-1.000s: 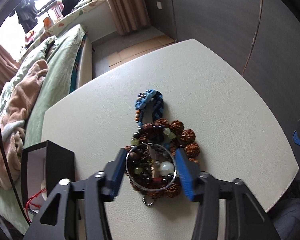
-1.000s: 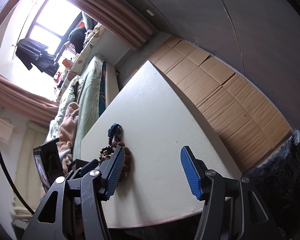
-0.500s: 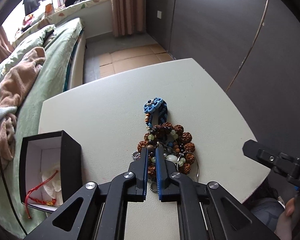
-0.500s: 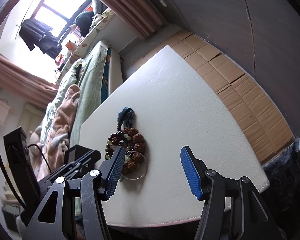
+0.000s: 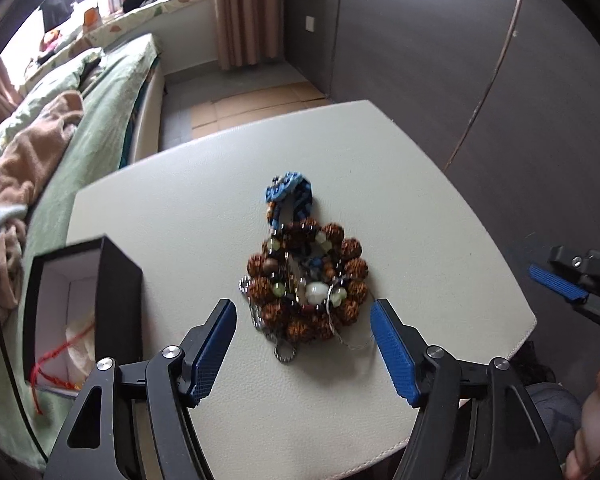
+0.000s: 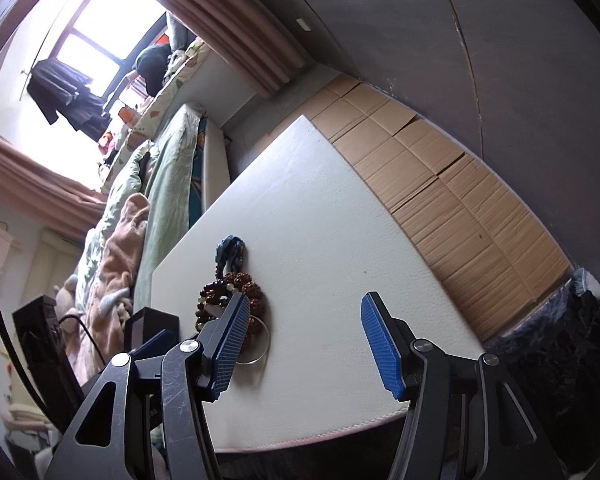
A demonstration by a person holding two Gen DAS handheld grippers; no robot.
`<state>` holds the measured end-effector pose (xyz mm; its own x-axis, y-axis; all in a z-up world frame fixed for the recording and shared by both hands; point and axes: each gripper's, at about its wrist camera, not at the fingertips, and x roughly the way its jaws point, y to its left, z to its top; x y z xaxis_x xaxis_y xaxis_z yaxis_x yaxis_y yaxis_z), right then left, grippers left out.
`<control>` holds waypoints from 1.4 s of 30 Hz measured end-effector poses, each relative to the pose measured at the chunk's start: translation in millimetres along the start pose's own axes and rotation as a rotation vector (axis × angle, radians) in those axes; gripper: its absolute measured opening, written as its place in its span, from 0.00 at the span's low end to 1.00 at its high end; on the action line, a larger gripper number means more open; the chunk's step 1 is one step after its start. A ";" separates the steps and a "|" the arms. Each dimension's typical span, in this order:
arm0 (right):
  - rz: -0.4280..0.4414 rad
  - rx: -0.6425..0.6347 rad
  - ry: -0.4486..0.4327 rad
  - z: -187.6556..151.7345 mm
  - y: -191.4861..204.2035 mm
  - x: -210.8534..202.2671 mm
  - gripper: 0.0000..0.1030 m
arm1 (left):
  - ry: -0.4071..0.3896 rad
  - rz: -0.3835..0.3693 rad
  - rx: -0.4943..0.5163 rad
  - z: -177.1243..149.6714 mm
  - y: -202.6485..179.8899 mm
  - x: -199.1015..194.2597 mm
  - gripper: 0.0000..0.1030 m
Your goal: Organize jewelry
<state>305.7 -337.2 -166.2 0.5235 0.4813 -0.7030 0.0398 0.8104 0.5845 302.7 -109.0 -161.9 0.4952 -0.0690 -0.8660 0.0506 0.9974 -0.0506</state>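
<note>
Jaws reopened, left gripper [image 5: 303, 347] off jewelry pile [image 5: 306, 280]

Tangled jewelry pile [image 5: 306, 280] on white table, brown beaded bracelets, blue woven band [image 5: 290, 194], possibly a silver bangle [image 6: 256, 344]

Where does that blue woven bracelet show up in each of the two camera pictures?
Left wrist: blue woven bracelet sits center, at the jewelry pile's far end.
Right wrist: blue woven bracelet sits left of center, beyond the beads.
Shared landmark: the white table.
</note>
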 end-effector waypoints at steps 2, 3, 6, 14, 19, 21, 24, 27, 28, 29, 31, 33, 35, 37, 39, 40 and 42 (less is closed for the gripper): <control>0.002 0.006 -0.011 0.9 -3.1 -5.1 0.57 | 0.022 -0.032 -0.033 -6.7 -1.3 3.3 0.66; 0.005 0.009 -0.018 1.0 -4.0 -7.1 0.57 | 0.034 -0.044 -0.056 -10.5 -2.2 4.8 0.61; 0.019 0.021 -0.029 1.8 -7.8 -12.2 0.57 | 0.069 -0.124 -0.152 -17.9 -0.2 9.7 0.57; 0.049 0.018 -0.022 1.4 -7.8 -13.2 0.57 | 0.106 -0.180 -0.307 -14.5 5.6 27.6 0.42; 0.053 0.033 -0.034 1.2 -12.2 -18.7 0.57 | 0.110 -0.166 -0.330 -12.7 1.5 36.2 0.22; 0.052 0.030 -0.033 0.9 -10.7 -18.1 0.57 | 0.115 -0.157 -0.345 -14.3 4.2 38.6 0.05; 0.047 0.017 -0.019 -0.7 -3.9 -12.5 0.57 | 0.083 -0.161 -0.355 -16.0 9.6 31.0 0.01; 0.036 -0.007 0.001 -3.4 6.5 -4.4 0.57 | 0.072 -0.191 -0.354 -15.5 15.4 22.3 0.01; 0.032 -0.016 0.004 -4.6 9.8 -2.6 0.57 | 0.063 -0.198 -0.352 -15.5 18.3 17.6 0.01; 0.027 -0.025 0.009 -5.9 13.5 -0.5 0.57 | 0.054 -0.206 -0.349 -14.7 21.0 13.4 0.01; 0.018 -0.041 0.016 -8.5 19.2 3.0 0.57 | 0.042 -0.219 -0.351 -12.5 29.0 7.5 0.01; 0.005 -0.058 0.022 -10.6 25.5 6.4 0.57 | 0.029 -0.235 -0.354 -12.9 35.1 0.7 0.01; -0.007 -0.066 0.027 -12.2 28.6 9.9 0.57 | 0.015 -0.251 -0.350 -12.8 40.3 -7.1 0.01; -0.020 -0.069 0.032 -13.2 30.8 13.0 0.57 | 0.001 -0.264 -0.346 -10.4 43.0 -14.2 0.01; -0.027 -0.078 0.037 -15.2 34.2 16.1 0.57 | -0.013 -0.270 -0.339 -7.8 48.8 -21.0 0.01; -0.028 -0.082 0.041 -16.2 36.1 18.1 0.57 | -0.019 -0.274 -0.333 -6.5 52.5 -25.4 0.01; -0.020 -0.089 0.051 -18.3 40.2 22.5 0.57 | -0.033 -0.272 -0.317 -3.2 60.3 -32.9 0.01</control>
<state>303.5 -287.7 -165.9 0.4793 0.4789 -0.7355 -0.0269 0.8456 0.5331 286.7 -46.4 -138.0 0.5284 -0.3259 -0.7840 -0.0838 0.8989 -0.4301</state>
